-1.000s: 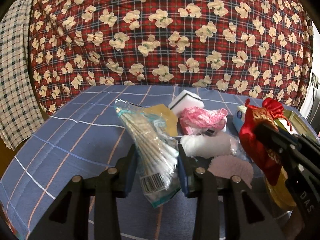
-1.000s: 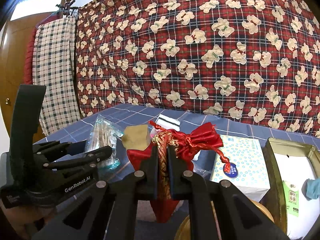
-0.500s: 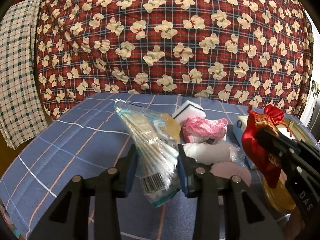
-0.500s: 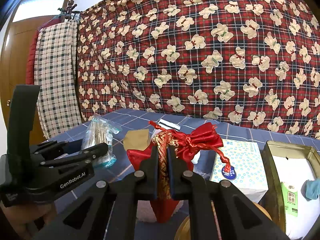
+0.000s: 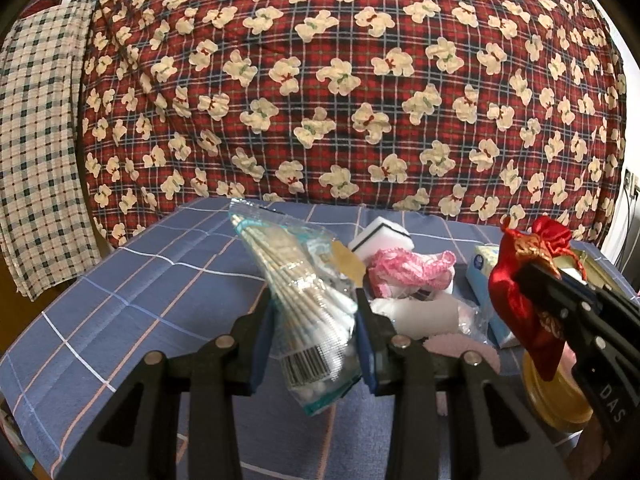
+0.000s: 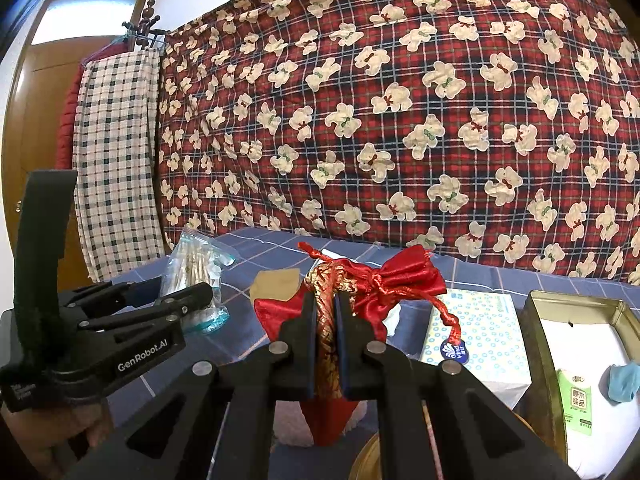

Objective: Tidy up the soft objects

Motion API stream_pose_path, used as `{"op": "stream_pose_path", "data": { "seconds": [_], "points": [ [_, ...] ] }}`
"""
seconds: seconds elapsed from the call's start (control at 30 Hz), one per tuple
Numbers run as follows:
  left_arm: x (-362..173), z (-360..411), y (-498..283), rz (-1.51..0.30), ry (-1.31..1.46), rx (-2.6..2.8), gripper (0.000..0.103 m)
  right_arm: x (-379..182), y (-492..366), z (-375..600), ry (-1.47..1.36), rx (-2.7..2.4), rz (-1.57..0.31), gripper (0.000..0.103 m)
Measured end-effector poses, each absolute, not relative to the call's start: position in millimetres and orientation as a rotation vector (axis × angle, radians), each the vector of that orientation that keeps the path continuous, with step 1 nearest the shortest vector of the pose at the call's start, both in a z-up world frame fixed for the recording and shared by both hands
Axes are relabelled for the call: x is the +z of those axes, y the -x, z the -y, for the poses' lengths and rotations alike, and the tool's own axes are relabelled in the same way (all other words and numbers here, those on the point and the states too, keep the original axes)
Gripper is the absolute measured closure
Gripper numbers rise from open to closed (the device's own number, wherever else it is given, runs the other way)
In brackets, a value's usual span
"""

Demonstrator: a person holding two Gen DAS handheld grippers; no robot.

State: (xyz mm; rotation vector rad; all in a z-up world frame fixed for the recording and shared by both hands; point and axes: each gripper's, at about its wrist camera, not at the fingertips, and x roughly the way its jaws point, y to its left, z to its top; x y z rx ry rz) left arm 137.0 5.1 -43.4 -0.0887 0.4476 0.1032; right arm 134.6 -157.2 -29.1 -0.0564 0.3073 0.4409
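Both grippers, tilted slightly down, clamp swab bag point(image 5: 310, 316) and red pouch point(image 6: 328, 320).

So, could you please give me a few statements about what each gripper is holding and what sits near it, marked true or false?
1. The left gripper is shut on a bag of cotton swabs. True.
2. The right gripper is open and holds nothing. False: it is shut on a red pouch.
3. A tissue pack lies between the red pouch and the tin in the right wrist view. True.
4. The tin is closed with its lid on. False: it is open, with a green packet inside.
5. A pink knitted item lies in front of the white sponge. True.
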Motion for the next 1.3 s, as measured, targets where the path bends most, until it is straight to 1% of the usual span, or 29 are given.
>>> {"op": "stream_pose_path", "data": {
  "seconds": [0.83,1.3],
  "points": [
    [-37.4,-5.5,-122.0,-0.358,0.085,0.124,0.067,-28.0,-128.8,157.7,0.057,0.441,-0.283,0.093],
    [-32.7,-1.3,-111.5,-0.299,0.065,0.141,0.067,-17.6,-125.2,160.6,0.057,0.437,-0.249,0.093]
  ]
}}
